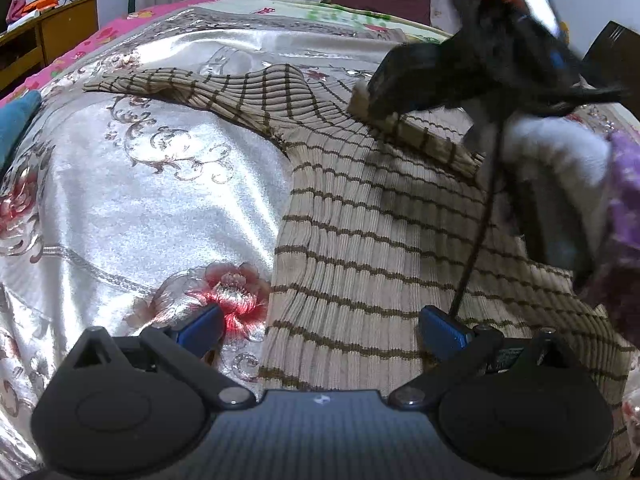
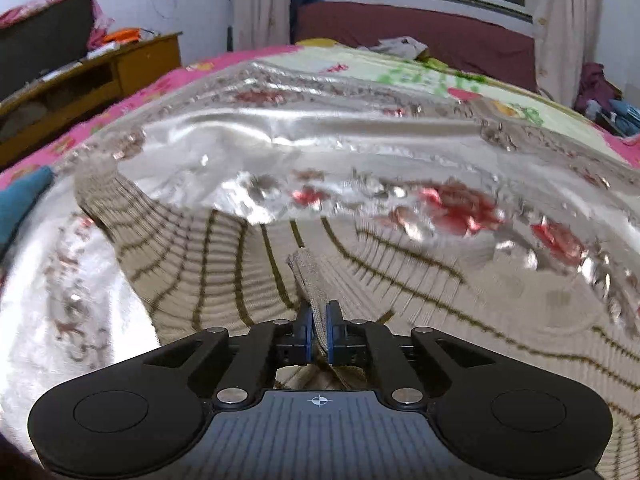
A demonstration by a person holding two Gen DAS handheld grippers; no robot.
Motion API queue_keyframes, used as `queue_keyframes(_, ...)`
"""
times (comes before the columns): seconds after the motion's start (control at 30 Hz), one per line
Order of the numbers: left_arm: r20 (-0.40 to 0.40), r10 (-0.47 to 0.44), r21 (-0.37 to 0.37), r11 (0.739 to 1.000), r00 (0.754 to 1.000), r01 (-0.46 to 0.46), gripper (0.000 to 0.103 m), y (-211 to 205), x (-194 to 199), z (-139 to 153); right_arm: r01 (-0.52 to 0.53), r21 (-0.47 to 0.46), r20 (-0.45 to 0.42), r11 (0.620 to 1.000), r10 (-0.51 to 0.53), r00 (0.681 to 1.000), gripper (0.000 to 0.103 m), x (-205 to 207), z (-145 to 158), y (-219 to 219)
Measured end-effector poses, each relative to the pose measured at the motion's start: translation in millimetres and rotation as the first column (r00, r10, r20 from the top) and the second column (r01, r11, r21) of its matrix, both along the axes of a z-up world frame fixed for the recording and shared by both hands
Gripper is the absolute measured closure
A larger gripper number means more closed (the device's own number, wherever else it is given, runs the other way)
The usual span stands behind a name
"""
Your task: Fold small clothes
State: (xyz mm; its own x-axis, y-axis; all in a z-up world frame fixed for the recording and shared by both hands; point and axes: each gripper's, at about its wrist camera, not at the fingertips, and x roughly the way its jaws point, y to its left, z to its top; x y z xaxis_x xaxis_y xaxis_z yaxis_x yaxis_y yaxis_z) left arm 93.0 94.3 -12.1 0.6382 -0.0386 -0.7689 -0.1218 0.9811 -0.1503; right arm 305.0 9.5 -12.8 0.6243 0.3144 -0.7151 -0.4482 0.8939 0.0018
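1. Silvery satin bedspread with red and grey flower embroidery (image 1: 160, 184) is covering the bed, with a pink flowered sheet (image 2: 132, 100) showing along its far edge.
2. Behind the bed, a dark red headboard (image 2: 420, 32) is standing under a window hung with pale curtains (image 2: 260, 4), and a low wooden cabinet (image 2: 132, 64) is sitting against the wall on the left side of both views.
3. Lying on the bedspread is a beige ribbed knit garment with thin brown grid lines (image 1: 360, 220); it is spreading from the near right of the left wrist view, with one sleeve-like part stretching away to the far left.
4. The left gripper (image 1: 320, 328) is hovering low over the near edge of the garment, its blue fingers (image 1: 442, 330) standing wide apart, one over the satin and one over the knit, closing on nothing.
5. The right gripper (image 2: 319, 330) is pinching a raised fold of the same garment; its blue fingers (image 2: 306, 332) are sitting narrow with the knit edge pressed between them, the fold rising from the fingers toward the middle of the cloth.
6. In the left wrist view, the right gripper is showing as a blurred black body at the upper right, its tip meeting a turned-over strip of the garment.
7. A person's white-gloved hand (image 1: 560, 148) and purple patterned sleeve (image 1: 624, 192) are showing behind that gripper.
8. A teal cloth (image 2: 20, 204) is lying at the left edge of the bed.
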Motion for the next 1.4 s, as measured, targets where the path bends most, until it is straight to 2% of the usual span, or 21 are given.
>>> queue_keyframes(0.07,0.004,-0.002,0.002,1.000,1.000,0.001,0.000,-0.3,-0.6,0.0,0.014,0.044,-0.044,0.999,-0.012,0.999,0.089,1.6,-2.5,-7.5)
queue_keyframes(0.17,0.004,0.001,-0.003,1.000,1.000,-0.001,0.000,0.6,0.3,-0.3,0.018,0.107,-0.025,0.994,-0.015,1.000,0.086,-9.7,10.7,-24.5)
queue_keyframes(0.23,0.006,0.004,-0.004,1.000,1.000,-0.004,0.000,0.6,0.9,-0.3,0.017,0.138,-0.005,0.990,-0.016,1.000,0.079,-16.6,19.5,-38.2)
queue_keyframes(0.3,0.007,0.004,-0.002,1.000,1.000,-0.004,0.000,0.2,1.0,-0.4,0.039,0.118,-0.008,0.992,-0.038,0.999,0.070,-17.0,17.9,-48.5)
queue_keyframes(0.37,0.010,0.005,0.003,1.000,1.000,-0.005,0.000,-0.5,0.6,0.2,0.074,0.060,-0.068,0.995,-0.070,0.995,0.069,-8.8,5.3,-54.0)
queue_keyframes(0.4,0.016,0.007,0.005,1.000,1.000,-0.007,0.000,-0.4,-0.2,1.1,0.087,0.054,-0.119,0.995,-0.080,0.990,0.069,-4.6,-2.4,-57.3)
queue_keyframes(0.43,0.025,0.011,0.009,1.000,1.000,-0.011,0.000,-0.1,-1.1,2.3,0.096,0.076,-0.124,0.993,-0.086,0.989,0.069,-6.4,-3.1,-59.7)
queue_keyframes(0.6,0.075,0.064,0.019,0.998,0.995,-0.065,0.000,17.3,-4.0,17.8,0.077,0.139,-0.059,0.987,-0.069,0.996,0.069,-32.8,20.7,-64.8)
queue_keyframes(0.7,0.165,0.139,0.039,0.988,0.976,-0.148,0.000,50.3,-1.4,37.2,0.053,0.203,-0.041,0.978,-0.045,0.998,0.063,-55.9,30.4,-72.3)
queue_keyframes(0.8,0.218,0.248,0.055,0.962,0.944,-0.266,0.000,100.0,17.7,56.1,0.039,0.254,-0.057,0.966,-0.025,0.998,0.063,-71.3,32.2,-76.8)
queue_keyframes(0.93,0.230,0.377,-0.030,0.924,0.897,-0.381,0.000,167.6,54.7,65.6,0.039,0.322,-0.092,0.946,-0.010,0.996,0.063,-81.9,31.0,-73.0)
queue_keyframes(1.03,0.222,0.424,-0.014,0.902,0.878,-0.432,0.007,203.8,89.5,65.3,0.034,0.363,-0.121,0.931,0.011,0.993,0.063,-84.4,29.4,-64.6)
queue_keyframes(1.1,0.197,0.469,-0.078,0.883,0.861,-0.463,0.014,233.5,110.7,63.0,0.028,0.374,-0.124,0.927,0.020,0.992,0.063,-86.6,28.7,-59.9)
queue_keyframes(1.23,0.119,0.545,-0.203,0.832,0.830,-0.517,0.034,276.8,139.5,43.2,0.038,0.396,-0.156,0.917,0.027,0.987,0.063,-88.3,23.1,-55.6)
queue_keyframes(1.4,0.028,0.597,-0.291,0.772,0.802,-0.565,0.041,291.4,158.2,12.5,0.072,0.424,-0.198,0.903,0.015,0.980,0.063,-89.8,17.0,-61.8)
